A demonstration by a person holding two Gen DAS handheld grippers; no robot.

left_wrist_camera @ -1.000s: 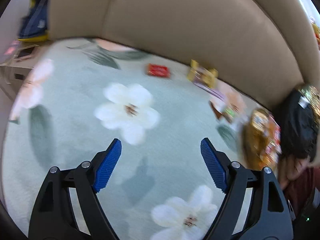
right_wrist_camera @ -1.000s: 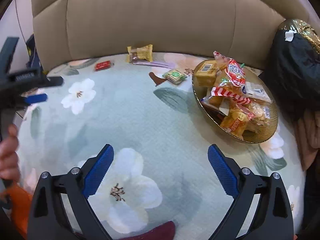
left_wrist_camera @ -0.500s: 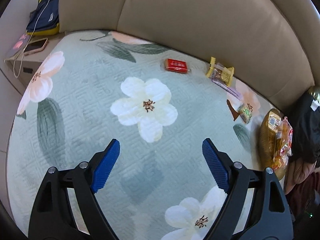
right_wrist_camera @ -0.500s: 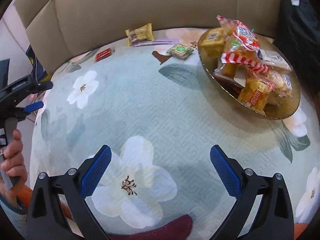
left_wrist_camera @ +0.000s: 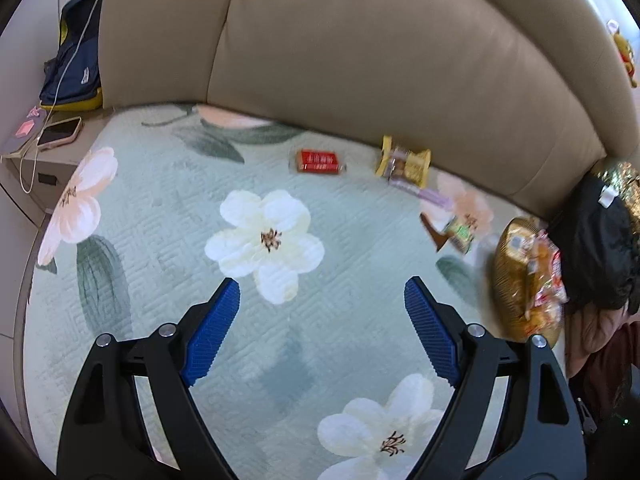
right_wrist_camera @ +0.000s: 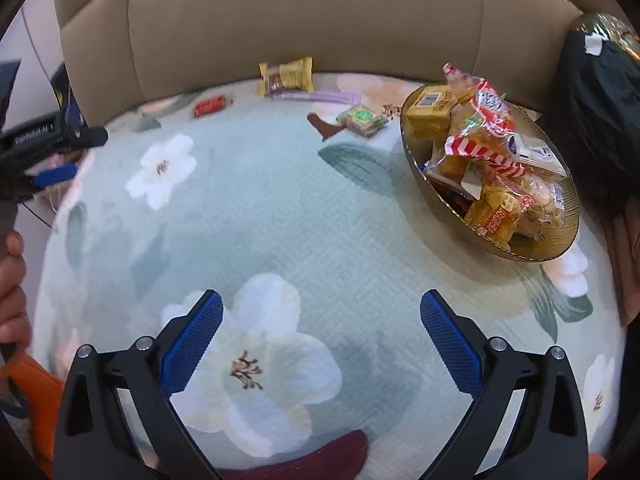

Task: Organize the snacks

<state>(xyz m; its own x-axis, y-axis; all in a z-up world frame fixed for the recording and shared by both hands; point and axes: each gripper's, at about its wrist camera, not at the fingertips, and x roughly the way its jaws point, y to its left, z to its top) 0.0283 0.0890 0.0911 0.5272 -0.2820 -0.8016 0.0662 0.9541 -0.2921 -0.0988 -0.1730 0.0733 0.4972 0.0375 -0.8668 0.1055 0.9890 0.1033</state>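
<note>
Both tongs are hanging over the flowered cover [right_wrist_camera: 320, 208] with nothing in them: the left gripper [left_wrist_camera: 322, 310] is spread wide apart, and the right gripper [right_wrist_camera: 322, 322] is gaping just the same. Nothing is sitting between either pair of blue pads, only bare fabric and printed white flowers.

Loose snacks are lying along the back edge by the beige cushion [left_wrist_camera: 360, 60]: a red packet [left_wrist_camera: 318, 161], a yellow packet [left_wrist_camera: 404, 162] with a purple strip [right_wrist_camera: 316, 96] touching it, and a green packet [right_wrist_camera: 362, 119] near the bowl. That gold bowl [right_wrist_camera: 416, 160] is sitting off to the right, piled with wrapped snacks, and a black bag [right_wrist_camera: 600, 112] is crowding in right behind it.

Over on the left, a phone [left_wrist_camera: 60, 132] on a white cable is resting on a side table, with a navy-and-yellow bag [left_wrist_camera: 76, 64] behind it. The person's left hand [right_wrist_camera: 12, 280] is showing at the edge of the right camera's view.
</note>
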